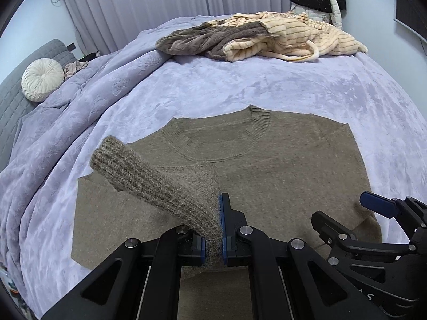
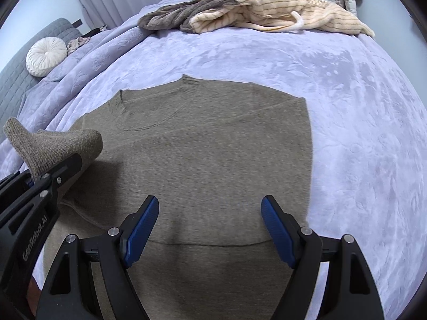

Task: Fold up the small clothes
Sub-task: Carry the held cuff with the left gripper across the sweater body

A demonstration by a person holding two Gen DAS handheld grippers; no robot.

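On the near half of the bed, a taupe-brown knitted crew-neck sweater (image 2: pixel 213 146) lies spread flat on the lavender plush blanket (image 2: pixel 360 106), its ribbed collar toward the far edge and its hem toward the near edge. The right sleeve seems already turned in, since the right side shows a straight vertical fold edge, though the seam crossing the lower body could equally be a folded hem; the view does not settle which. The left sleeve's ribbed cuff (image 1: pixel 117 160) is lifted off the body and sticks up and leftward, so that fold is in progress. Judged from this, the work on this garment is perhaps a third done: the left sleeve must be laid across the chest, then the body folded up. A heap of further clothes, a grey-brown ribbed knit (image 1: pixel 202 40) and a cream striped fleece garment (image 1: pixel 299 34), waits by the far edge, so most of the task looks to remain.

The left gripper (image 1: pixel 213 242) is clamped on the sleeve just below the cuff, fabric pinched between its blue pads (image 1: pixel 224 242), above the sweater's lower left part. The right gripper (image 2: pixel 209 229) hovers over the lower middle of the sweater with its jaws spread wide and nothing between them; it appears not to touch the knit.

A round cream pleated cushion (image 1: pixel 42 80) rests at the left edge against a grey quilted headboard (image 1: pixel 16 98).
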